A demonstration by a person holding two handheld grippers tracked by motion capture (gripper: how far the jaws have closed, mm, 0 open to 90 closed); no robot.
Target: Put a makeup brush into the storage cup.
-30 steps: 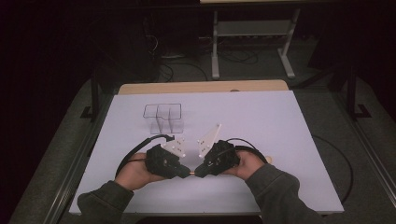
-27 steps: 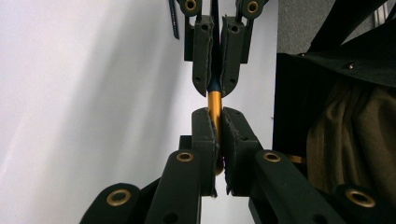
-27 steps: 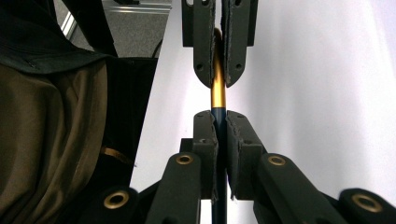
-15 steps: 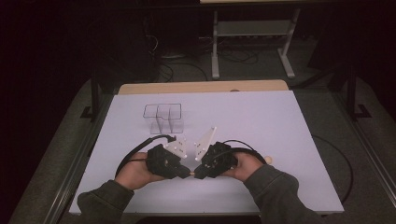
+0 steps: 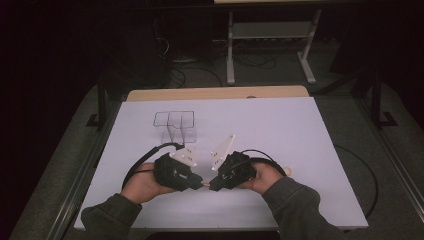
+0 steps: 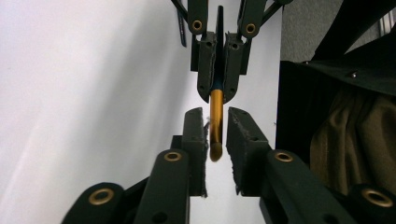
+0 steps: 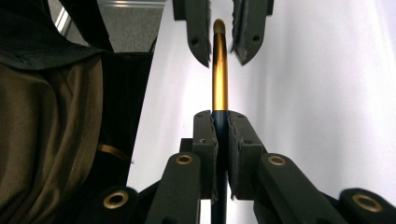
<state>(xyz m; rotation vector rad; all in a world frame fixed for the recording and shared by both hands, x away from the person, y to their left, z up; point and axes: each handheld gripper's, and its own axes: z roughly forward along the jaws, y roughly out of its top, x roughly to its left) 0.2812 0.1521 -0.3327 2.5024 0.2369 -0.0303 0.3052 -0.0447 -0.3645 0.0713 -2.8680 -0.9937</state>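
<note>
I see my right gripper [image 7: 222,135] clenched on the dark end of a pen [image 7: 220,70], its gold barrel pointing away toward my left gripper [image 6: 215,135]. The left jaws have just been opening: pads stand apart either side of the gold tip, not pressing. Both grippers meet nose to nose low over the white table [image 5: 280,130]. Farther back stands a clear divided box [image 5: 175,122].
</note>
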